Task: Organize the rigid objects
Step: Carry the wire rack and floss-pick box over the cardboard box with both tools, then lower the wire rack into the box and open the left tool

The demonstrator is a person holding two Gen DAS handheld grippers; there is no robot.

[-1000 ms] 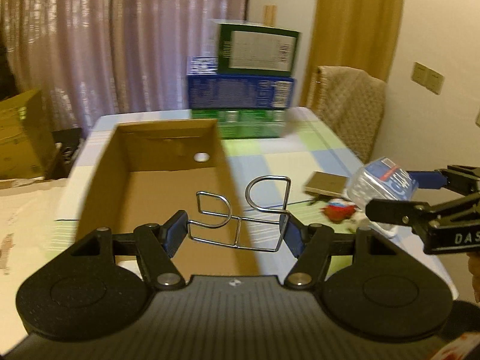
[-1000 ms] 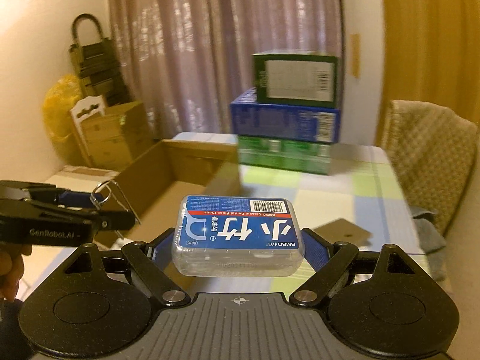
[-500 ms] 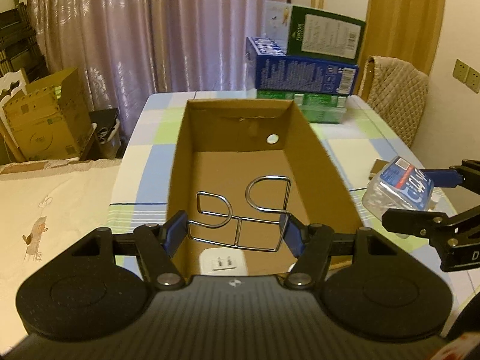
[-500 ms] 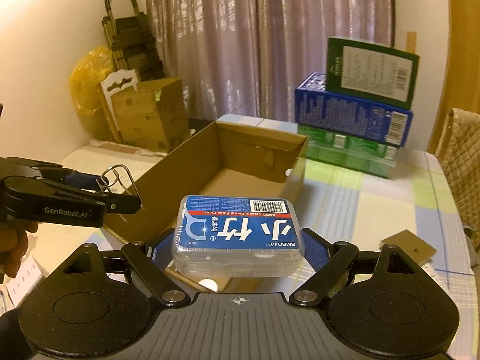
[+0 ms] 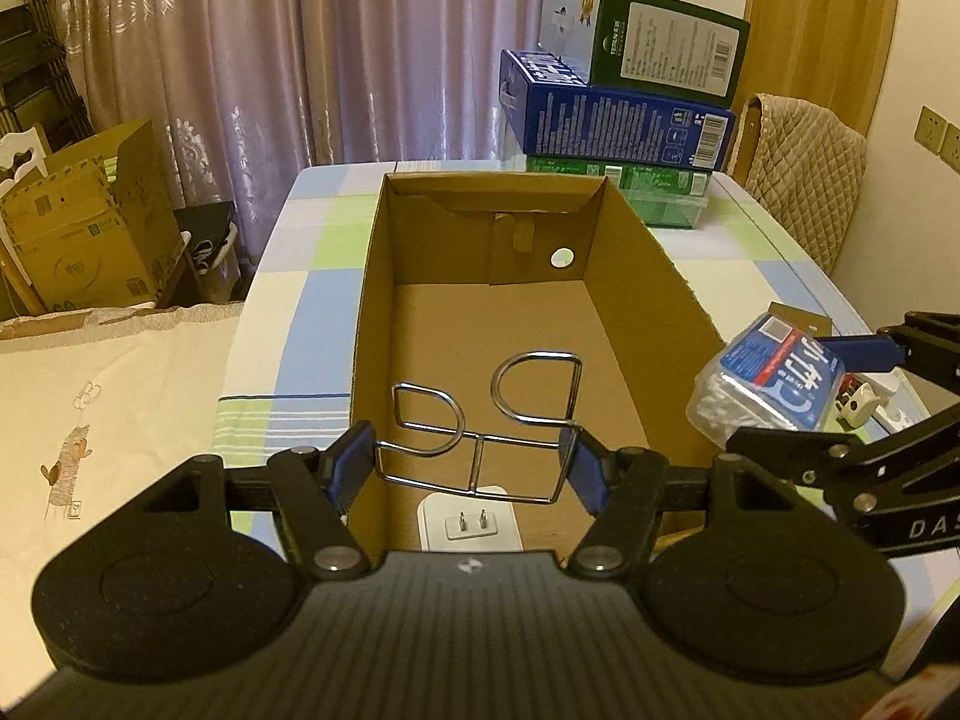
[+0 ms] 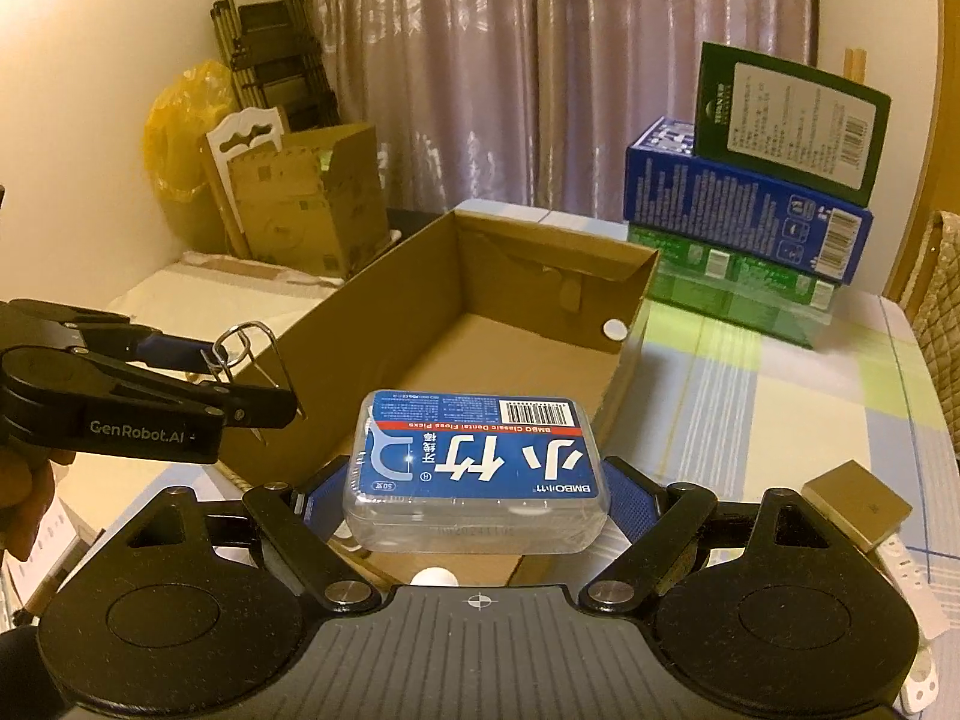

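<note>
Over the near end of the open brown cardboard box (image 5: pixel 528 324) on the checked bench (image 5: pixel 312 276), you held both loads ready to go in. Your left tongs (image 5: pixel 474 465) were clamped across the bent silver wire frame (image 5: pixel 486 426), its two loops standing up and pointing away from you; gripping it by its outer edges kept it level and clear of the box walls. Under it, on the box floor at the near end, lay a white plug adapter (image 5: pixel 471 519) with its two prongs facing up, so I'd judge the wire needed to land farther in to avoid stacking on it.

Your right tongs (image 6: pixel 480 495) were closed on the clear plastic case of dental floss picks with the blue label (image 6: pixel 477 468), held flat, label up, just outside the box's near right corner. That grip across its short sides looked secure for a rigid case.

To the right on the bench, a small tan block (image 6: pixel 858 504) waited. The stacked green and blue cartons (image 6: pixel 756 204) stood beyond the box's far right corner.
</note>
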